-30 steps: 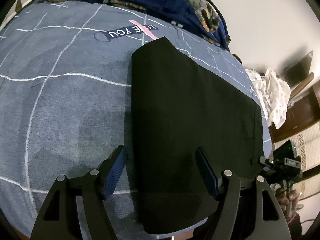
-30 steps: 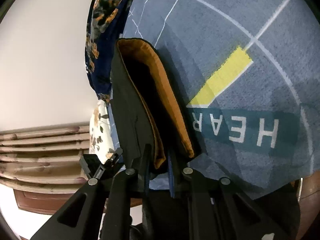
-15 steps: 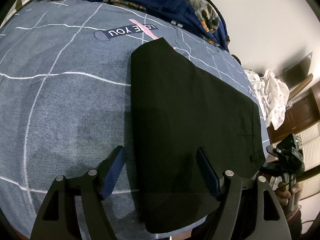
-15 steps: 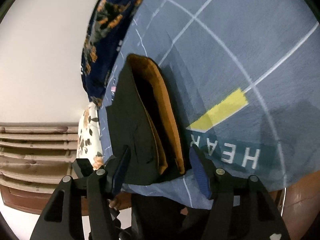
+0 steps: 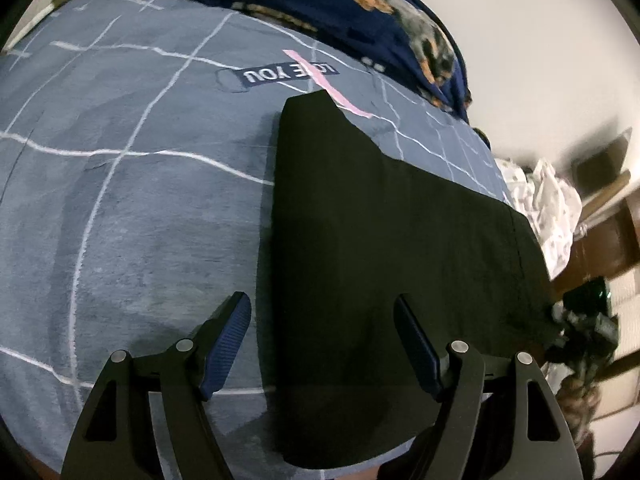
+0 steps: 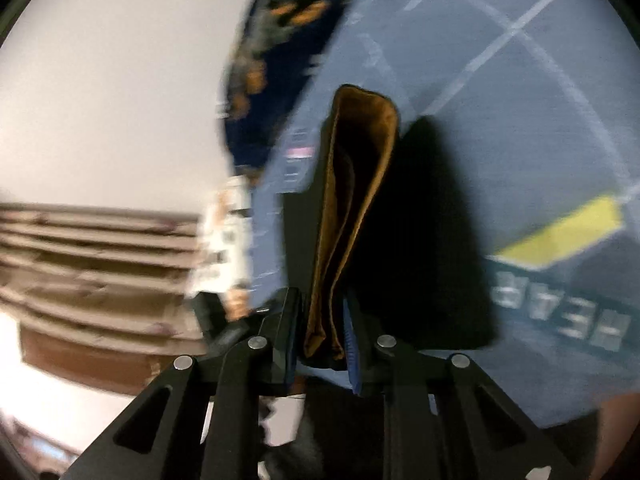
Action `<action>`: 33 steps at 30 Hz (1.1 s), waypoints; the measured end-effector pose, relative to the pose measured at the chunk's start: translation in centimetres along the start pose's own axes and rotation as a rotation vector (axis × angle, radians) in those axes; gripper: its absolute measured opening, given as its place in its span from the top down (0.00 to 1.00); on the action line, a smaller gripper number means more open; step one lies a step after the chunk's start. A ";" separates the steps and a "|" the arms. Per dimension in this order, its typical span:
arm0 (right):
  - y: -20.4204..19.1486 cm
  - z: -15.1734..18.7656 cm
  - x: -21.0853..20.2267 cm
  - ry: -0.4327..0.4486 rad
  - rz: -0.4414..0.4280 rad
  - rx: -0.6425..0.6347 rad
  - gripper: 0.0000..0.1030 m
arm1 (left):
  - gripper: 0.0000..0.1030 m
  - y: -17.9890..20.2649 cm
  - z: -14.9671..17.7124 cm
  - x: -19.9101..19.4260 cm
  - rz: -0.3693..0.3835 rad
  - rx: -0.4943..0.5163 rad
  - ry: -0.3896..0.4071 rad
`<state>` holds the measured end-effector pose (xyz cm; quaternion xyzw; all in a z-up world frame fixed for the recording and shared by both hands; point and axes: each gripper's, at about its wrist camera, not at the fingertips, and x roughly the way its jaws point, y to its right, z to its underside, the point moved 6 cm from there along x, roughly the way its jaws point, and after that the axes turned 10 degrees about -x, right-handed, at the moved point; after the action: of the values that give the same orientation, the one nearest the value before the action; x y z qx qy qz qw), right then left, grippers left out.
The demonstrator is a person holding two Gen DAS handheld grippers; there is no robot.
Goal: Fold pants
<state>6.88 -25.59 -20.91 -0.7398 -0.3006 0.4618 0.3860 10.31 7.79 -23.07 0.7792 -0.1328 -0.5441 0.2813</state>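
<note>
My left camera looks down past my jaws at the pants; my right, lower, shares them.

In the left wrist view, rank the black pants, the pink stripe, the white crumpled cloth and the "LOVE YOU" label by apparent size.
1. Black pants
2. White crumpled cloth
3 and 4. "LOVE YOU" label and pink stripe: similar, too close to rank.

The cloth lies farther off, so its place is less sure.
</note>
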 end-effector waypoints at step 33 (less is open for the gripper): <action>3.5 -0.7 -0.7 0.027 0.464 -0.197 0.50 | 0.27 2.7 2.2 1.5 -0.131 0.253 0.024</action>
<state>7.58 -28.19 -23.33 -0.8292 -0.1611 0.4965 0.1999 9.09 4.18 -23.16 0.8218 -0.1457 -0.5311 0.1461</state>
